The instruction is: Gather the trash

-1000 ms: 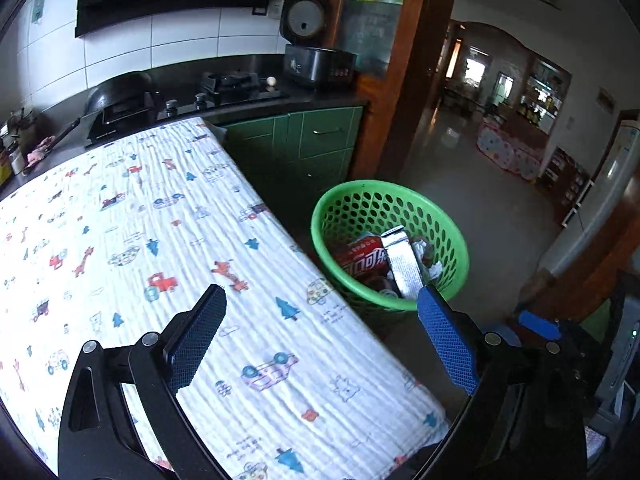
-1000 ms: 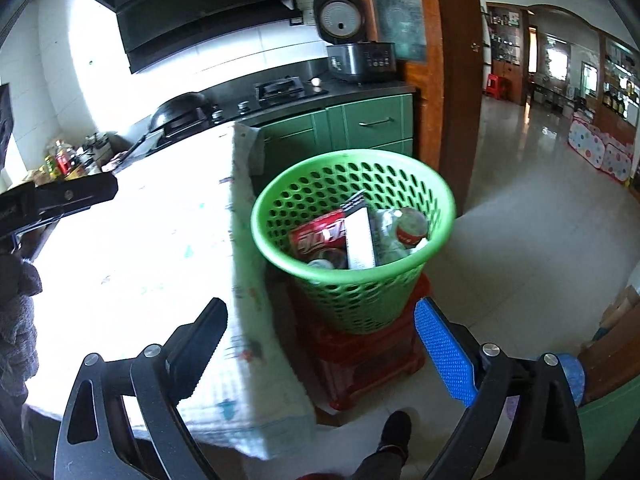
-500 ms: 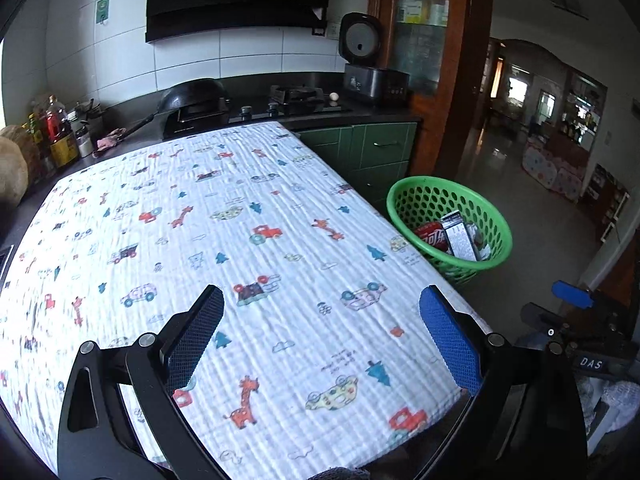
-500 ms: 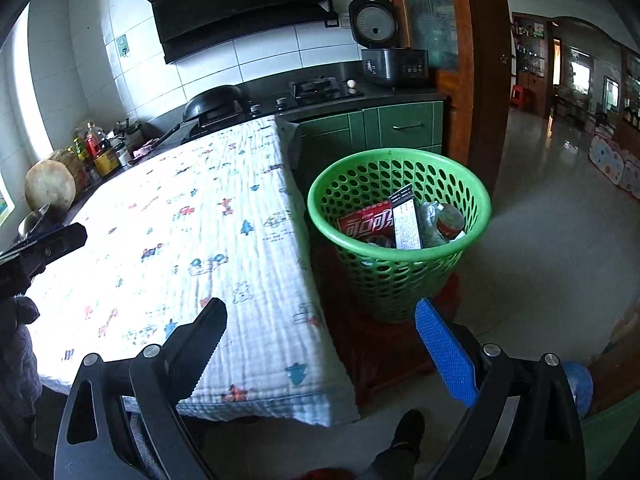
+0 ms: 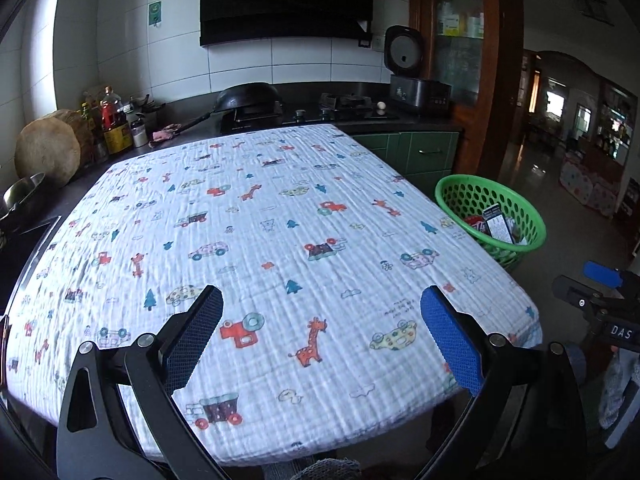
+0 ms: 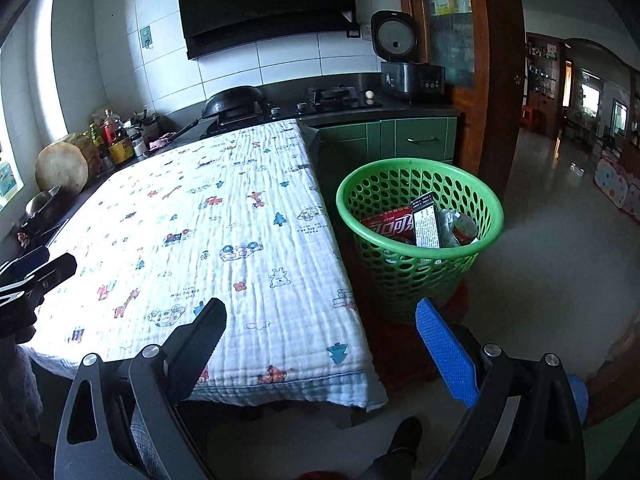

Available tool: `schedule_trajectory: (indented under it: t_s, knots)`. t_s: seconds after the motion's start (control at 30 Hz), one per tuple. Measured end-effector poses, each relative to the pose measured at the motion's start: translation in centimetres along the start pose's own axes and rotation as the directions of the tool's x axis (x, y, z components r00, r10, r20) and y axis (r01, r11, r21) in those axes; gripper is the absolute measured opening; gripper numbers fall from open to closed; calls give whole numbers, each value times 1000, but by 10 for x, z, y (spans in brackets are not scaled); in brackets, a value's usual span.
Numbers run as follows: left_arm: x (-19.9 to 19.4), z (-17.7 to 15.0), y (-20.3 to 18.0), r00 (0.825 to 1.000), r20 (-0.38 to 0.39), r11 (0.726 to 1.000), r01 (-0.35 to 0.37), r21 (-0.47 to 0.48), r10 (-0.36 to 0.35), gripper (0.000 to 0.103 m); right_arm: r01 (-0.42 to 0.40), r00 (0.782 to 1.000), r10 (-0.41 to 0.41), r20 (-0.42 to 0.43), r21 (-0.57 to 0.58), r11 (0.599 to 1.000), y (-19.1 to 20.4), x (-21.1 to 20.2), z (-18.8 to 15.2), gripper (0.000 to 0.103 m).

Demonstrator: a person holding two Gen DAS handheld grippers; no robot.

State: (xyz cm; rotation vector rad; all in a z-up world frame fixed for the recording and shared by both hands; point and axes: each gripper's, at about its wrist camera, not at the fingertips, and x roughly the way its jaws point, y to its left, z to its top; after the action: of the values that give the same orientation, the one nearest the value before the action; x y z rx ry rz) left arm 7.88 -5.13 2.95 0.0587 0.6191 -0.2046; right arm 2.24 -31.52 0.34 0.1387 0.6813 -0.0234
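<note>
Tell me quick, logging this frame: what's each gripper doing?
Left gripper: open, holding nothing.
Right gripper: open, holding nothing.

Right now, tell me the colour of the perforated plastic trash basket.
Green; the perforated plastic trash basket shows best in the right wrist view.

A tablecloth [image 5: 280, 240] is covering the table, filling the near and left part of the scene. A perforated basket [image 6: 420, 236] is standing on the floor just off the table's right edge, with a can [image 6: 390, 224], a box [image 6: 426, 222] and a bottle [image 6: 460, 228] lying in it. Beyond the table's far end a counter [image 6: 400, 108] is running along the wall, carrying a wok [image 6: 234, 102] at the left, a stove [image 6: 332, 98] at the middle and a rice cooker [image 6: 408, 68] at the right.
</note>
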Motion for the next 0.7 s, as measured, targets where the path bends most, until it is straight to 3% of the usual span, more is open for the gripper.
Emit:
schedule_trajectory:
  t_s: [0.37, 0.7]
  knots:
    - [-15, -23, 4, 999, 9, 999, -46, -6, 46, 98, 3, 1000, -3, -6, -16, 1000, 4, -4, -17, 93]
    - [-19, -24, -6, 997, 33, 997, -70, 13, 69, 98, 14, 1000, -14, -20, 2, 1000, -2, -6, -24, 93]
